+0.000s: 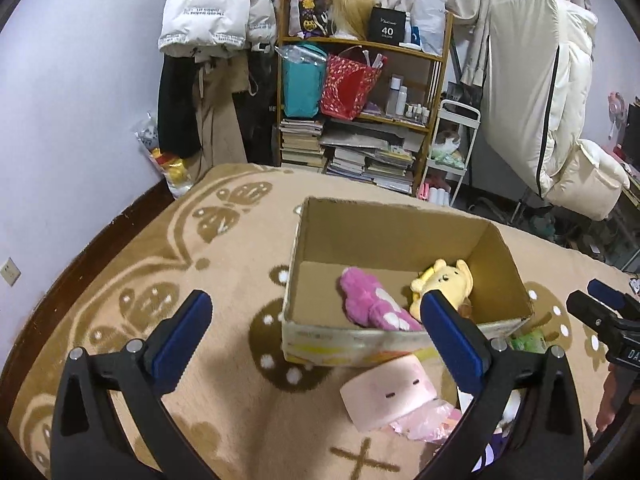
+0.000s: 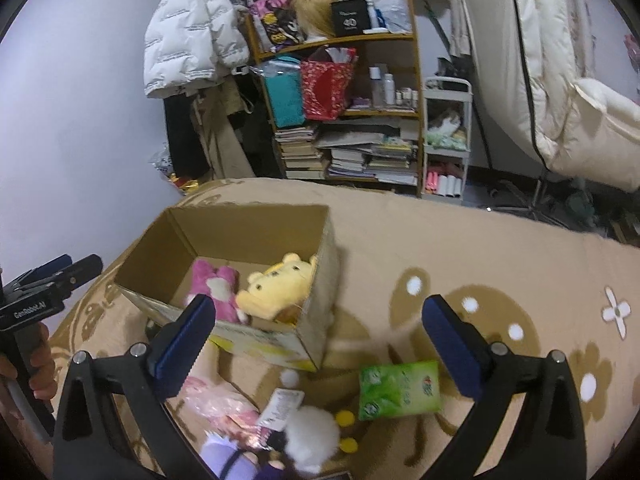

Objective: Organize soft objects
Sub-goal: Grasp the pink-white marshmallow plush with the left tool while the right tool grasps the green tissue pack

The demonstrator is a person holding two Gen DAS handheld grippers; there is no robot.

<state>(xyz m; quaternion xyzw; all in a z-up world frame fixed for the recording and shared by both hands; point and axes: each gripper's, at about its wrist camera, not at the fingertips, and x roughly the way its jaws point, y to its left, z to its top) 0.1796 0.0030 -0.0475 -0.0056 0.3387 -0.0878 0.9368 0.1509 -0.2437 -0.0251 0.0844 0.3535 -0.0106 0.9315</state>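
An open cardboard box (image 1: 496, 248) (image 2: 324, 272) sits on the tan bed blanket. Inside lie a pink plush (image 1: 370, 300) (image 2: 214, 286) and a yellow bear plush (image 1: 444, 282) (image 2: 276, 290). A pink block plush with a face (image 1: 386, 394) lies in front of the box, over a crinkly pink bag (image 2: 216, 400). A white fluffy plush with a tag (image 2: 310, 436) and a green tissue pack (image 2: 400, 390) lie near my right gripper (image 2: 316, 336). My left gripper (image 1: 316, 334) is open and empty above the blanket, before the box. The right gripper is open and empty too.
A shelf (image 1: 360, 92) crammed with bags, books and bottles stands beyond the bed, with hanging coats (image 1: 216, 12) and a white cart (image 1: 452, 152) beside it. The blanket (image 1: 160, 280) spreads left of the box and to the right of it (image 2: 500, 260).
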